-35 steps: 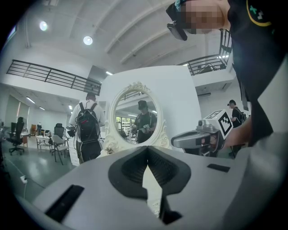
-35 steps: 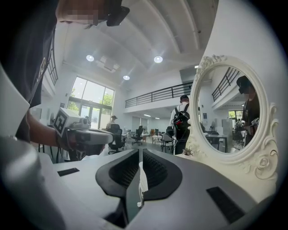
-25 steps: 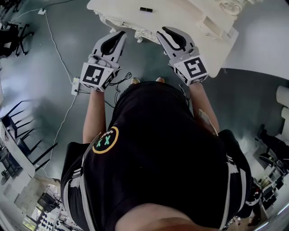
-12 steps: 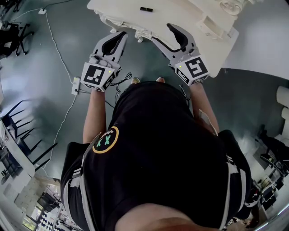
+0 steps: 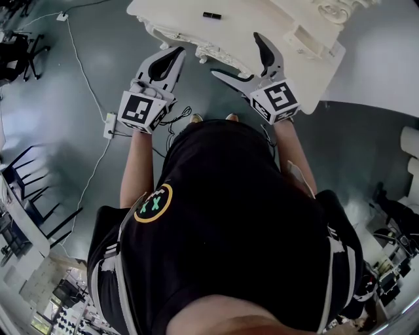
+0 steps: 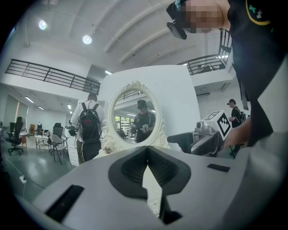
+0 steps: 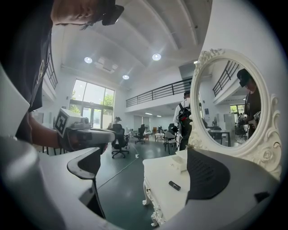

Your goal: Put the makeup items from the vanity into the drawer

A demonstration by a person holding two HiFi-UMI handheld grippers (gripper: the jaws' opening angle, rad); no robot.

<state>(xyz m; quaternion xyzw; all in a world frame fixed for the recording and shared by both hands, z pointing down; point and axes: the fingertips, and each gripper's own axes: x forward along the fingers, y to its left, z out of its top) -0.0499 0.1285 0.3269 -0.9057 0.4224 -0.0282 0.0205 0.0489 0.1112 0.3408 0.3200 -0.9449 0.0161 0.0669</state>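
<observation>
2 tools: L tool (image 5: 175,51) closed, empty; R tool (image 5: 236,55) just opened wide, empty. 1 black tube (image 5: 211,14) on worktop (image 5: 262,19); 1 mirror (image 7: 227,99).

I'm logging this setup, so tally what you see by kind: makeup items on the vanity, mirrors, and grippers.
Makeup items: 1, black tube
Mirror: 1
Grippers: 2, left gripper, right gripper
Total: 4

Matt white vanity (image 5: 177,16) (smooth grey floor (image 5: 98,59))
</observation>
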